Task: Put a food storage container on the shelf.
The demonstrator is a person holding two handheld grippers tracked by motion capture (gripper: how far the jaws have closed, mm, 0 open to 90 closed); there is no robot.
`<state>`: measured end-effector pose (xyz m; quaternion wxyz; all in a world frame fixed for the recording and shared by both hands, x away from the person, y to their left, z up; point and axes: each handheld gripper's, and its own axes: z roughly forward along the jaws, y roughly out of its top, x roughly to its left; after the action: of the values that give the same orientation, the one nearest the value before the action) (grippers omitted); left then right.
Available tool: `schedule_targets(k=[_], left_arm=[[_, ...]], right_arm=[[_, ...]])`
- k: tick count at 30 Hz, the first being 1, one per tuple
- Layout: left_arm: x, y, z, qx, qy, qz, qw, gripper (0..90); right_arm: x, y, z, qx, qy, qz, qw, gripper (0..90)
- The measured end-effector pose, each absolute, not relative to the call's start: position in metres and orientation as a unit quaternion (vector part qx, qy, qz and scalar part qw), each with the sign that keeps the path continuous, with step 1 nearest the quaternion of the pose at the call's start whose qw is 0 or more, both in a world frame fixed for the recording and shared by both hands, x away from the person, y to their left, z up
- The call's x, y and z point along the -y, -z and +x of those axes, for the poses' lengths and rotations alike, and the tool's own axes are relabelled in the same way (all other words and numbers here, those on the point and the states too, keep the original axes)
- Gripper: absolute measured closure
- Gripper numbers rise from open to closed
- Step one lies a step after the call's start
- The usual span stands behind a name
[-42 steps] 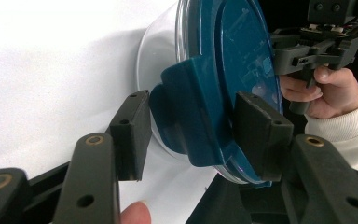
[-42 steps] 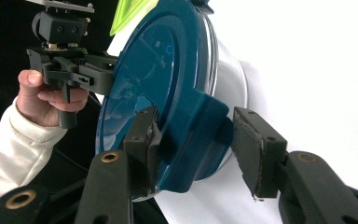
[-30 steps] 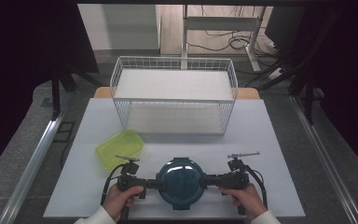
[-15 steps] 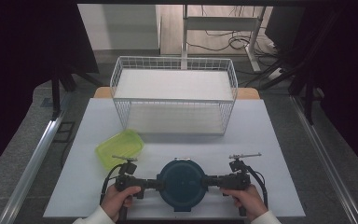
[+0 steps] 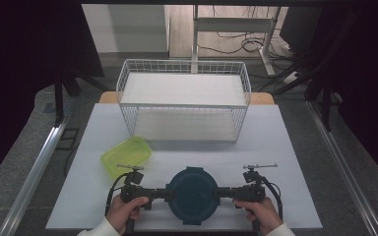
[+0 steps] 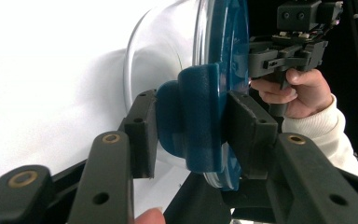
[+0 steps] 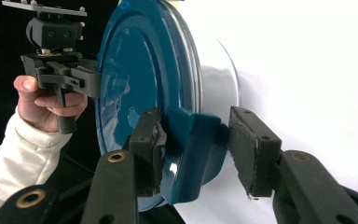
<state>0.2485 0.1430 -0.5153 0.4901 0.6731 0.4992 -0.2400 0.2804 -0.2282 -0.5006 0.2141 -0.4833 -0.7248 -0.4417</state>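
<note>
Clamping lid tabs of round container (image 5: 193,195) at near table (image 5: 285,147) edge: left claw (image 6: 192,130) just closed, pinching tab; right claw (image 7: 196,149) closing, far pad apart. Next, probably pull latches open.

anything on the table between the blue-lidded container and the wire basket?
No. In the high view the white table is bare between the round blue-lidded container and the wire basket. The yellow-green container lies off to the left.
</note>
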Motion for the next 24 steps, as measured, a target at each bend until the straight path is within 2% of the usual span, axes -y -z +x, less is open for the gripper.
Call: schedule_targets(k=[9, 24], left_arm=[[-0.145, 0.511, 0.248, -0.492, 0.231, 0.681, 0.491, 57.3], [-0.143, 0.500, 0.250, -0.482, 0.223, 0.683, 0.501, 57.7]], right_arm=[[0.227, 0.500, 0.280, 0.718, 0.443, -0.490, 0.220, 56.8], [0.228, 0.485, 0.285, 0.719, 0.461, -0.481, 0.199, 57.0]])
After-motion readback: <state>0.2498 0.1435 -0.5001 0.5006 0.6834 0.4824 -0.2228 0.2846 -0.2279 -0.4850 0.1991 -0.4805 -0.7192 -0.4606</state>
